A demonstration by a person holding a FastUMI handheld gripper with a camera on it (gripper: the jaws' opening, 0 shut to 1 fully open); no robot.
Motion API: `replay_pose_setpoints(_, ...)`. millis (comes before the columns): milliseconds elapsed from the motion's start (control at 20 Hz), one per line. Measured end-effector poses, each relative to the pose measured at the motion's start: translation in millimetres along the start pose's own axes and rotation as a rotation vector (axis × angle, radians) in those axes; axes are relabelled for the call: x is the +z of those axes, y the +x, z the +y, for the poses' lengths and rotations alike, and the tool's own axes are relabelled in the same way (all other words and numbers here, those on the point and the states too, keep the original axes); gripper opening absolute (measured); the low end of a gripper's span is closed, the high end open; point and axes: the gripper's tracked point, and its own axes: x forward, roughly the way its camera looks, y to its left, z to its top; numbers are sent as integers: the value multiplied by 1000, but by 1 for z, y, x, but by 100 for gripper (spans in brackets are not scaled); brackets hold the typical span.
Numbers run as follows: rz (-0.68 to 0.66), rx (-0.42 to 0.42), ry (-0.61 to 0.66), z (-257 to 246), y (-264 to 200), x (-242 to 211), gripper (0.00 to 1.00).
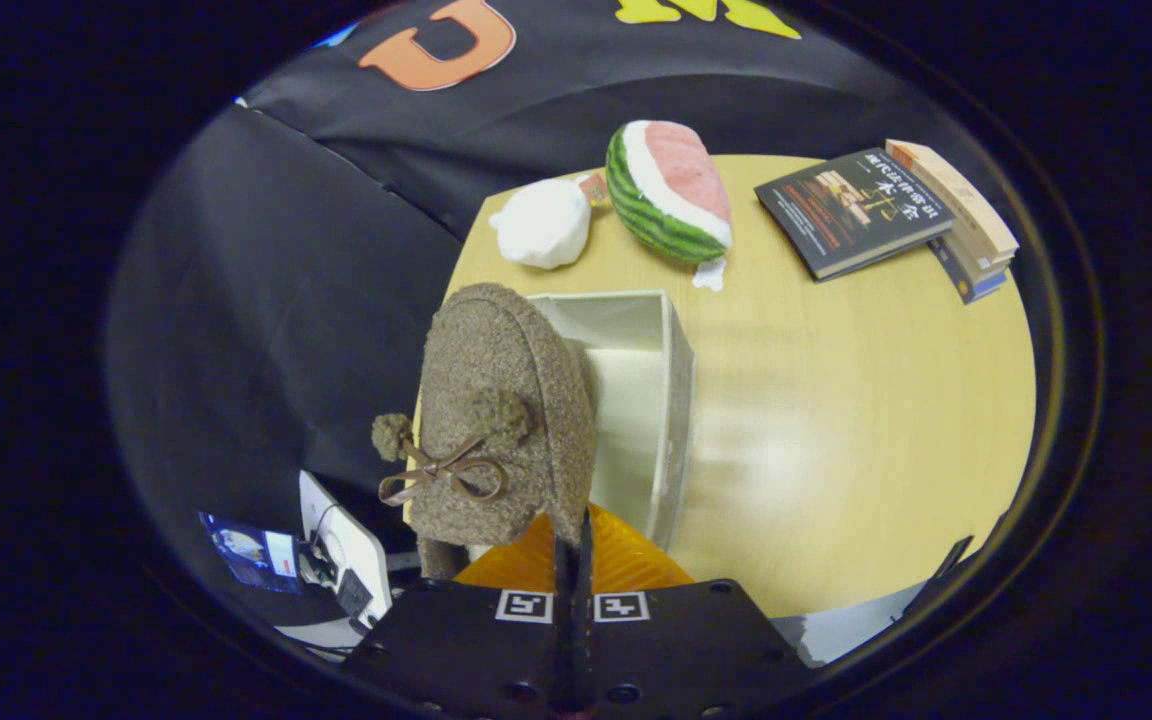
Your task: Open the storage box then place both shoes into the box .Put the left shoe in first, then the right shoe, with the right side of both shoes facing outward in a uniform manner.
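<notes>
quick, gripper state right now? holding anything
Gripper: closed, fingers pinched on the rim of the brown fuzzy shoe, holding it over the open storage box.

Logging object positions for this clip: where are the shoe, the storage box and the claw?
shoe (pixel 501 400): gripper view, fuzzy brown upper above the bow.
storage box (pixel 678 400): gripper view, right wall's rim.
claw (pixel 572 560): gripper view, between the fingertips, closed on the shoe's edge.
</notes>
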Motion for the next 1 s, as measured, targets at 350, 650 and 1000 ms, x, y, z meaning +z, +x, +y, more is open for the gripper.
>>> replay_pose_setpoints(350,13,-228,72,-20,66,7,1)
replay_pose_setpoints(650,-14,-383,97,-36,88,11,1)
replay_pose_setpoints(1000,-35,-465,93,-38,92,11,5)
